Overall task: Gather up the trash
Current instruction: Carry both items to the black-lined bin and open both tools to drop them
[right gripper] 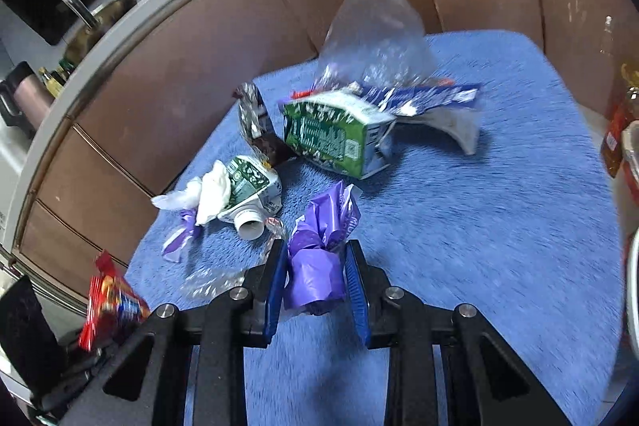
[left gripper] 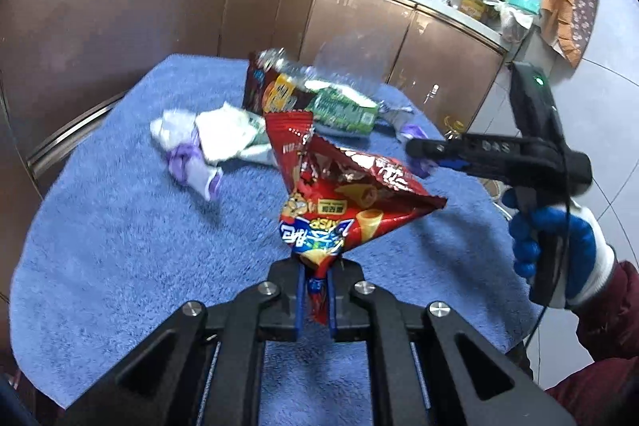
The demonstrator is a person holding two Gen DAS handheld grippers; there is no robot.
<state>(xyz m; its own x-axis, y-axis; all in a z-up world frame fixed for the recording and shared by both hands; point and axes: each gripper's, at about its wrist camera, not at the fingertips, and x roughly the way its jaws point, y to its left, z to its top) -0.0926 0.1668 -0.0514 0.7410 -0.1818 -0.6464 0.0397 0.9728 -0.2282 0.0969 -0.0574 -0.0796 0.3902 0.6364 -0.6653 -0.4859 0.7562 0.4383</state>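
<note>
Two grippers over a blue towel (right gripper: 479,226): left gripper (left gripper: 317,290) pinches a red snack bag (left gripper: 343,202), lifted above the towel; right gripper (right gripper: 315,278) pinches a crumpled purple bag (right gripper: 319,254) beside green cartons (right gripper: 335,134).

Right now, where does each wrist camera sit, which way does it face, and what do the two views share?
Left wrist: on the left gripper, facing the kitchen cabinets across the blue towel; shows its fingers pinching a red snack bag, plus the gloved right hand.
Right wrist: on the right gripper, looking down at the towel; its fingers flank a purple plastic bag.
Shared: towel, green carton, red snack bag, crumpled tissue.
</note>
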